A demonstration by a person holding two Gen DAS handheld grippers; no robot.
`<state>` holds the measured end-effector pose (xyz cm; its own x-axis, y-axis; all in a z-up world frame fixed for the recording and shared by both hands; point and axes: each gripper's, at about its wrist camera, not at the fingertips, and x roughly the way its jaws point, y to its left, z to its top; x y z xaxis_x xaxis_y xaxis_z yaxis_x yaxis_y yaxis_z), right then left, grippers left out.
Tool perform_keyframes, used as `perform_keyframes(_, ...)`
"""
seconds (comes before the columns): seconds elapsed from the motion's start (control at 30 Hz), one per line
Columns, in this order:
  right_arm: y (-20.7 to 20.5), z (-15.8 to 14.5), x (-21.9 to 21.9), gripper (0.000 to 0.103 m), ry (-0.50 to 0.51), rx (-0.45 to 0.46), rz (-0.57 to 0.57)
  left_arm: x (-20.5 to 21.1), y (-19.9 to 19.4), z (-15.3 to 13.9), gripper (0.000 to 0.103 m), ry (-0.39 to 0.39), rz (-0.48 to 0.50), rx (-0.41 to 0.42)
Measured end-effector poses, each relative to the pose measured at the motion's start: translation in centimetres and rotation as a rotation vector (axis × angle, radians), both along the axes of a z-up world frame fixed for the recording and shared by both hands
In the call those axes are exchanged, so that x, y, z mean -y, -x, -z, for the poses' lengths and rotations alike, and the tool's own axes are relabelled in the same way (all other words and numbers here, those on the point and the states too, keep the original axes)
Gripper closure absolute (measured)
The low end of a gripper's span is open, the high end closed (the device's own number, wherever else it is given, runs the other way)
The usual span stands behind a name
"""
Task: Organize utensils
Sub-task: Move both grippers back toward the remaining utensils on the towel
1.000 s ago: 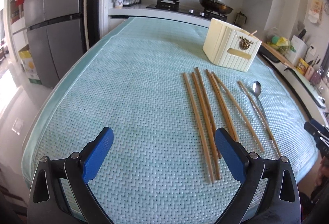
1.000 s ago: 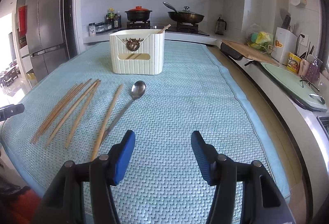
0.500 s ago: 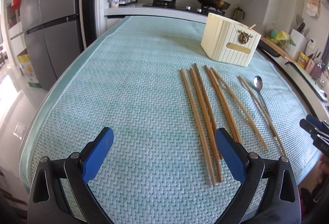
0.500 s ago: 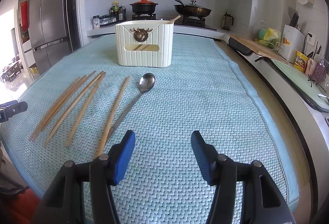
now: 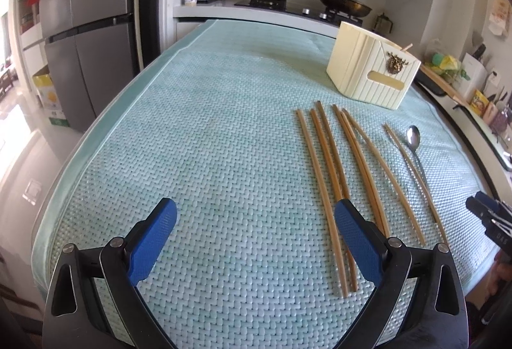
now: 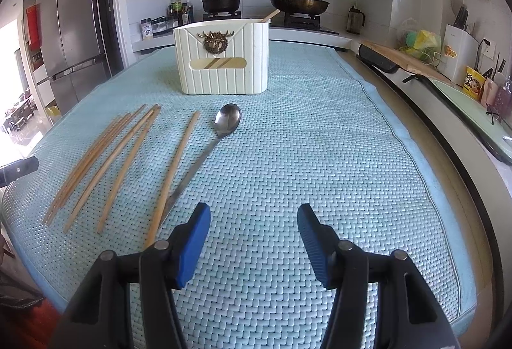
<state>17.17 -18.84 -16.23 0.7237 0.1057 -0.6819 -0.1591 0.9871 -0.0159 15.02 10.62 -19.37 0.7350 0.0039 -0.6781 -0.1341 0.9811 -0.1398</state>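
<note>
No readable brand on the utensils or holder; writing on a yellow packet by the far wall is too small to make out.

Left gripper: blue-padded jaws wide apart, nothing between them, over the pale teal woven mat covering the surface. Right gripper: jaws also apart, empty, over bare mat.

Long wooden chopsticks, 7 counted, lie flat on the mat in a loose fan. In the left wrist view the nearest ends run just past the left gripper's right pad; that pad overlaps 1 or 2 of them in the picture, contact not clear. A slim steel spoon lies bowl-up beside the rightmost chopstick, its handle crossing under or against it, ending near the right gripper's left pad.

Cream ribbed plastic utensil holder, bronze stag-head emblem on front, slot window below it, stands upright beyond the spoon, 1 wooden handle poking out.
</note>
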Motion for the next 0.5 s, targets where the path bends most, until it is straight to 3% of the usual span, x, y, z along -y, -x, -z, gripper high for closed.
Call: perform_keyframes(0.5, 0.06, -0.13, 0.13, 0.045, -0.001, 0.016, 0.017, -0.77, -0.84, 0.31, 0.004, 0.007, -0.003, -0.012)
